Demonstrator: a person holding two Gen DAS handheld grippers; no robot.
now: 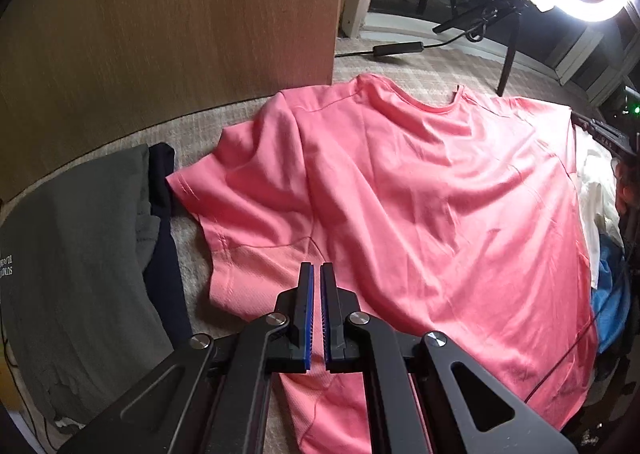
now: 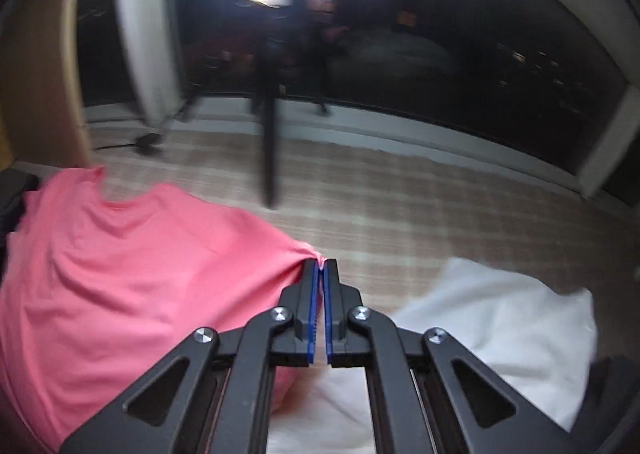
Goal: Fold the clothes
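Beige carpet [image 1: 420,66]: pink T-shirt [image 1: 400,182] spread out. Its edge is pinched by right tongs [image 2: 320,266]. Left tongs [image 1: 316,270] closed over the shirt; grip can't be told.

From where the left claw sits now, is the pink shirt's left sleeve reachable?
Probably yes. The sleeve lies flat just ahead and left of the left claw, with nothing over it. But that claw looks shut on the pink shirt, so it would have to let go first.

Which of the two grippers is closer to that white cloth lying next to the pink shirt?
Right. The right gripper pinches the pink shirt directly beside the white cloth; the left gripper grips the shirt's far side.
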